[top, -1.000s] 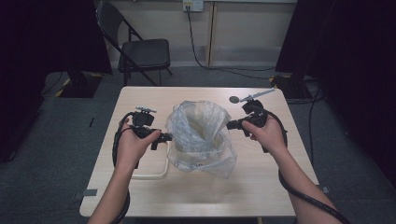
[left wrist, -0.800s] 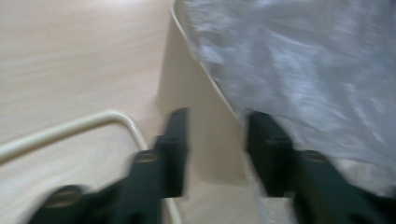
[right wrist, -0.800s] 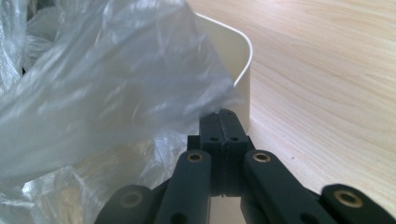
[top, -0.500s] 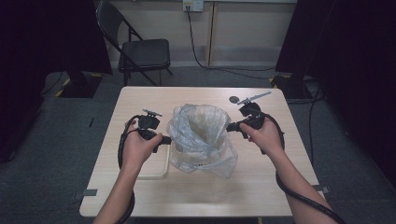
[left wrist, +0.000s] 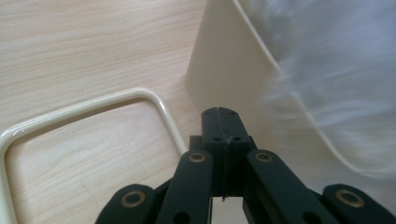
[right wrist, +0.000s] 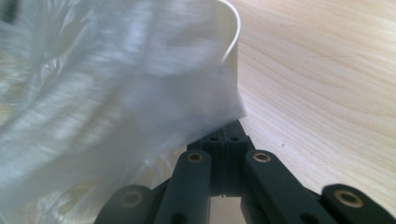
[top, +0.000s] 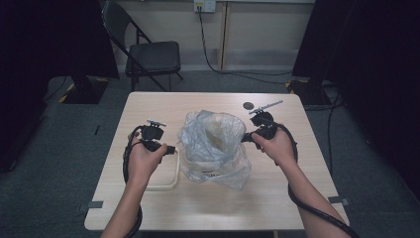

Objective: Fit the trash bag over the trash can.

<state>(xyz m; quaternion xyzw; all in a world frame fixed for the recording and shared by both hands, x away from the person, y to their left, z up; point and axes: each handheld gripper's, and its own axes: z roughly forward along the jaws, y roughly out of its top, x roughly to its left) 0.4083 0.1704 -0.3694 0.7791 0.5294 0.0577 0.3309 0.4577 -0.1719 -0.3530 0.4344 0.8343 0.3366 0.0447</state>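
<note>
Plastic bag (top: 213,146) sits between the two tongs, see-through and crinkly, pulled over a cream bucket (top: 212,135) in the middle of the wooden table (top: 277,198). The table is the biggest thing here, and both tongs hang just above it. The bag spills down over the bucket's sides and bunches up on the table near the person.

The right tongs (top: 246,138) are at the bag's right side. In the right gripper view their black jaws are pressed together with the edge of the bag (right wrist: 116,93) lying over the tips, so they seem to pinch the plastic, right by the bucket's rim (right wrist: 231,28).

The left tongs (top: 173,149) are at the bag's left side. Their jaws have just snapped shut. In the left gripper view the tips meet with nothing between them, just beside the bucket wall (left wrist: 229,70).

A thin cream handle (top: 168,183) lies flat on the table below the left tongs. A small dark disc (top: 248,105) lies beyond the right tongs.
</note>
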